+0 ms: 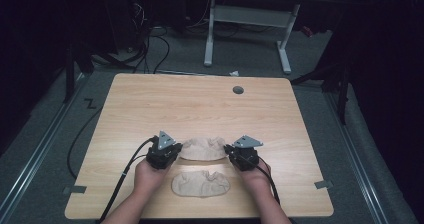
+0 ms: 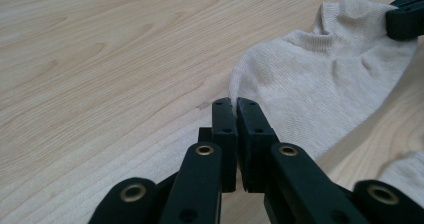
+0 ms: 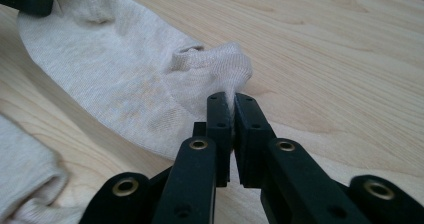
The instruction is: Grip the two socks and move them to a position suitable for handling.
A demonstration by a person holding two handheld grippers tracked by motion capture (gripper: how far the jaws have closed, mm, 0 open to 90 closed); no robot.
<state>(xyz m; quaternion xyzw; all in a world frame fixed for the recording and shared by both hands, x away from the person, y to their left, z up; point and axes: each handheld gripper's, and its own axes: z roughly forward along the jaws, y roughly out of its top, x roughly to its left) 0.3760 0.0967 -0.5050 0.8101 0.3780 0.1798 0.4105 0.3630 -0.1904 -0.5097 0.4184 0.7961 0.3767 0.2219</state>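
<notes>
A beige ankle sock [image 1: 202, 149] lies flat on the wooden table [image 1: 200, 104], stretched between my two grippers. My left gripper [image 1: 179, 152] is shut on its left end; in the left gripper view the jaws [image 2: 235, 104] pinch the sock's [image 2: 320, 84] rounded edge. My right gripper [image 1: 228, 152] is shut on the right end, where the bunched cuff of the sock [image 3: 125, 79] runs into the closed jaws [image 3: 232, 100]. A second beige sock [image 1: 201, 183] lies crumpled nearer the front edge, between the person's forearms.
A round grey grommet [image 1: 238, 90] sits near the table's far edge. White desk legs [image 1: 209, 34] and cables [image 1: 150, 49] stand on the floor beyond. Cables trail from both grippers off the front edge.
</notes>
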